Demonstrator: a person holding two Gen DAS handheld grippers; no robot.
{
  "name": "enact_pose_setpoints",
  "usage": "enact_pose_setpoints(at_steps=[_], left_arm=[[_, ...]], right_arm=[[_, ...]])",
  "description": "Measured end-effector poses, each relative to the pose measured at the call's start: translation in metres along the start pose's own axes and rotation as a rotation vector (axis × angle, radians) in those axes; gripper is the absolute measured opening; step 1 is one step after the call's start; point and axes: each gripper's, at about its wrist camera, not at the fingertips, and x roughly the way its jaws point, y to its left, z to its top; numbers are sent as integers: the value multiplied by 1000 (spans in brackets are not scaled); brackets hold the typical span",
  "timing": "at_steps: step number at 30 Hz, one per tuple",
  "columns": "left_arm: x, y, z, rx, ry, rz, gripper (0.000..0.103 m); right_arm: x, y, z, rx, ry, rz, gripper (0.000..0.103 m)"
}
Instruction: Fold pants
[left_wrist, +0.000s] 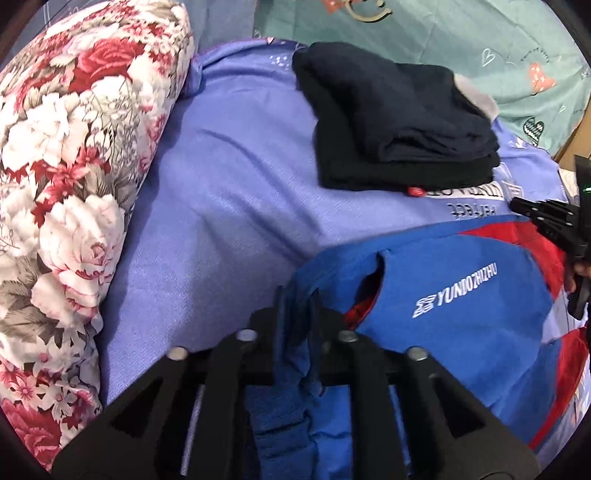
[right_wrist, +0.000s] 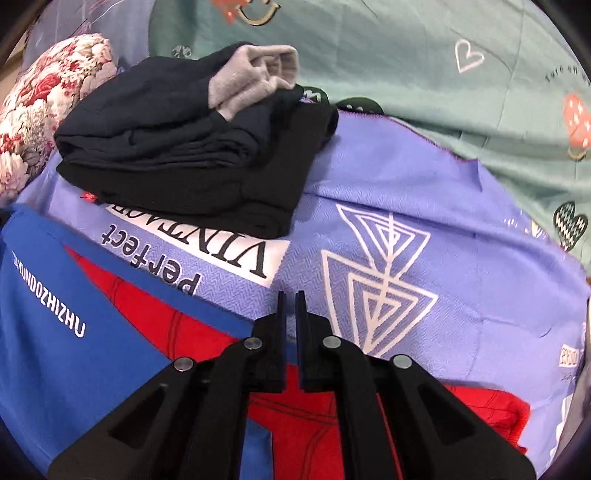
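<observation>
The blue and red pants (left_wrist: 454, 306) with white lettering lie on a lilac printed cloth (left_wrist: 229, 221). My left gripper (left_wrist: 299, 306) is shut on a bunched blue edge of the pants, which runs back between its fingers. My right gripper (right_wrist: 291, 306) sits over the red part of the pants (right_wrist: 303, 410); its jaws stand nearly closed with a thin gap, and blue and red fabric seems to pass between them at the base. The right gripper also shows at the right edge of the left wrist view (left_wrist: 546, 218). The pants' blue panel is in the right wrist view (right_wrist: 55, 332).
A folded stack of dark clothes (left_wrist: 399, 118) with a grey piece (right_wrist: 255, 74) lies at the back of the lilac cloth (right_wrist: 461, 229). A floral pillow (left_wrist: 74, 184) lies along the left. A teal sheet with hearts (right_wrist: 424, 55) is behind.
</observation>
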Motion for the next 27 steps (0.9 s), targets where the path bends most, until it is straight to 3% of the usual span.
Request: enact_pose_setpoints(at_steps=[1,2,3,6,8,10,11,12,14,16,17,18,19,20,21,22,24,25,26,27], left_arm=[[0,2,0,2,-1,-3,22],[0,3,0,7,-3,-4,25],[0,4,-1,15,-6,-1,26],[2,6,-1,10,3,3,30],[5,7,-1,-3,11,3,30],[9,5,-1,0,15,12,30],[11,4,-1,4,23,17,30],[13,3,-1,5,27,20,30],[15,3,-2,3,31,27,31],[15,4,-1,-6,34,31,34],[15,5,-1,-14,37,32,36],[15,6,0,-20,38,30,36],[15,6,-1,-23,37,27,37],[14,7,-1,-20,34,28,38],[15,7,-1,-16,33,29,38],[15,7,-2,-11,33,31,39],[17,8,-1,-17,35,29,40],[18,9,-1,-27,39,25,40],[19,10,-1,-35,42,23,40],[20,9,-1,-38,42,25,41]], right_arm=[[-5,-2,-1,1,8,58,32],[-14,0,-4,-26,-13,86,68],[-18,2,-5,-54,-27,86,81],[-21,17,-14,-202,48,139,77],[-23,17,-20,-216,75,248,61],[-10,12,-27,-213,162,273,22],[-5,6,-30,-208,169,258,12],[-5,-5,-28,-185,155,256,9],[-2,-42,-22,-65,119,178,9],[0,-95,-24,76,90,-126,16],[-4,-113,-26,158,82,-165,16],[-12,-123,-29,219,60,-119,16],[-28,-126,-33,240,12,-18,16],[-38,-121,-36,214,-3,60,16],[-46,-113,-44,168,27,194,16],[-47,-107,-51,136,64,250,17],[-40,-105,-64,67,157,202,17],[-32,-118,-73,66,199,87,14],[-34,-140,-75,146,171,43,14],[-38,-162,-77,249,153,-94,15]])
